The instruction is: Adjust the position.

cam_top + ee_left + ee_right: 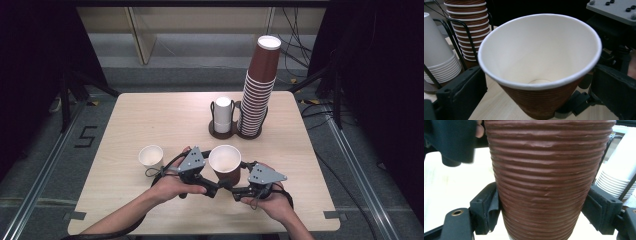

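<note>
A brown ribbed paper cup (225, 165) with a white inside stands upright near the table's front edge, between both hands. My right gripper (544, 215) is shut on it, its two black pads (487, 210) pressing the cup's lower wall (546, 182) from either side. My left gripper (539, 100) is open, and its jaws stand wide around the same cup (541, 57) with a gap on each side. In the high view the left gripper (211, 187) comes in from the cup's left and the right gripper (239, 191) from its right.
A single white cup (151, 156) stands upright left of the hands. At the table's back a black wire holder (235, 131) carries a short stack of upside-down white cups (222, 115) and a tall stack of brown cups (260, 85). The table (150, 115) is bare at its back left.
</note>
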